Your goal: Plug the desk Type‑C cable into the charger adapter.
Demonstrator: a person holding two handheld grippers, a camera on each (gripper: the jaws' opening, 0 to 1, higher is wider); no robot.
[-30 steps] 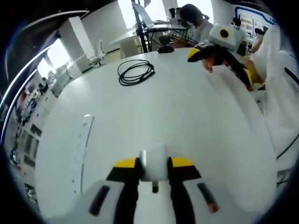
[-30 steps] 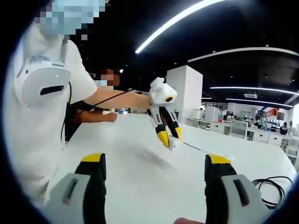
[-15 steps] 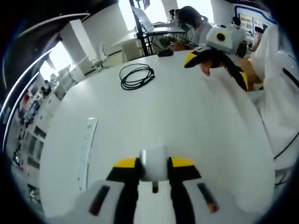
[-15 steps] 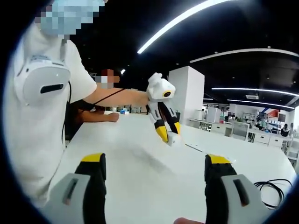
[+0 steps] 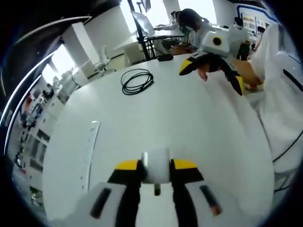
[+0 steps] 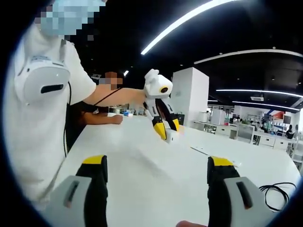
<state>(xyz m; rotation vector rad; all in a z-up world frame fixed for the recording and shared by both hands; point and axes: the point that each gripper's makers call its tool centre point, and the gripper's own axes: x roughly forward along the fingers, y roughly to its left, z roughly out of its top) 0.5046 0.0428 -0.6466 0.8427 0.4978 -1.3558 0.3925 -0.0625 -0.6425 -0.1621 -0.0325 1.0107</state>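
Holding the white charger adapter (image 5: pixel 156 165) clamped in the left tool (image 5: pixel 156 176); right tool (image 6: pixel 160 189) spread apart, empty. Type-C cable (image 5: pixel 137 82) lies coiled on the worktop (image 5: pixel 189 123), well ahead. Risk: adapter twists in the clamp during insertion.

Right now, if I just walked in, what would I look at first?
Probably the white charger adapter pinched between the left gripper's yellow-tipped jaws, held up over the big white table. Next, the black cable coiled in a loop on the far side of that table. The right gripper is wide open with nothing in it, raised above the tabletop.
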